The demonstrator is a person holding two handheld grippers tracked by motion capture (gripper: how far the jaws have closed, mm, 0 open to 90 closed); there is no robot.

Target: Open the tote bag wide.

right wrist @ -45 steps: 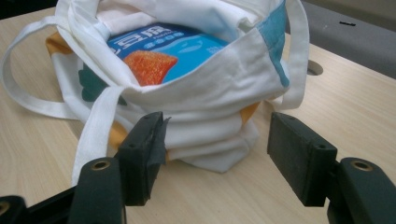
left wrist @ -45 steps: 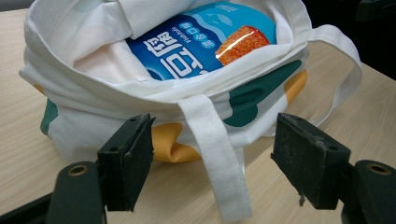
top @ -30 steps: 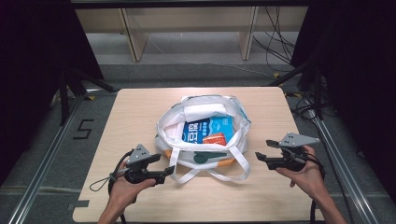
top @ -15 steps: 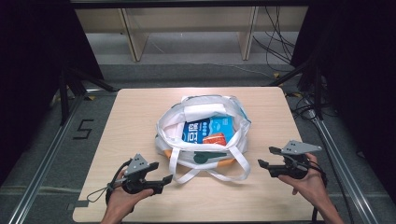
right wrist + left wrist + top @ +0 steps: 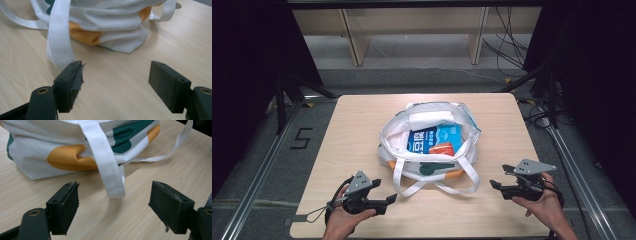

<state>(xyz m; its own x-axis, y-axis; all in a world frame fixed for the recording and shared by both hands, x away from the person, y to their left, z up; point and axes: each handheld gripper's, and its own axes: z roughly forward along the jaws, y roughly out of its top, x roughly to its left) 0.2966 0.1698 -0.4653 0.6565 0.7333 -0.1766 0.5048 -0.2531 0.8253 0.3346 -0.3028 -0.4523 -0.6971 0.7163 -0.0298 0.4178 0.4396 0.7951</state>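
Note:
A white tote bag (image 5: pixel 428 131) with green and orange patches lies open at the middle of the wooden table (image 5: pixel 357 125). Inside it I see a blue package (image 5: pixel 432 137) and a white folded item (image 5: pixel 431 118). Its white straps (image 5: pixel 434 187) loop out toward the front edge. My left gripper (image 5: pixel 390 200) sits at the front left, open, jaws empty, aimed at a strap (image 5: pixel 107 162) and the bag's side (image 5: pixel 62 157). My right gripper (image 5: pixel 493 185) rests at the front right, open and empty, facing the bag (image 5: pixel 112 22) with a strap (image 5: pixel 60 37) just beyond its left jaw.
Dark stands and cables (image 5: pixel 517 45) flank the table's far corners. A wooden shelf frame (image 5: pixel 412 30) stands behind the table. A "5" mark (image 5: pixel 301 138) is on the floor at the left. Bare tabletop lies to the bag's left and right.
Both grippers have drawn back toward the table's front edge, away from the bag. The bag and its straps lie as before.

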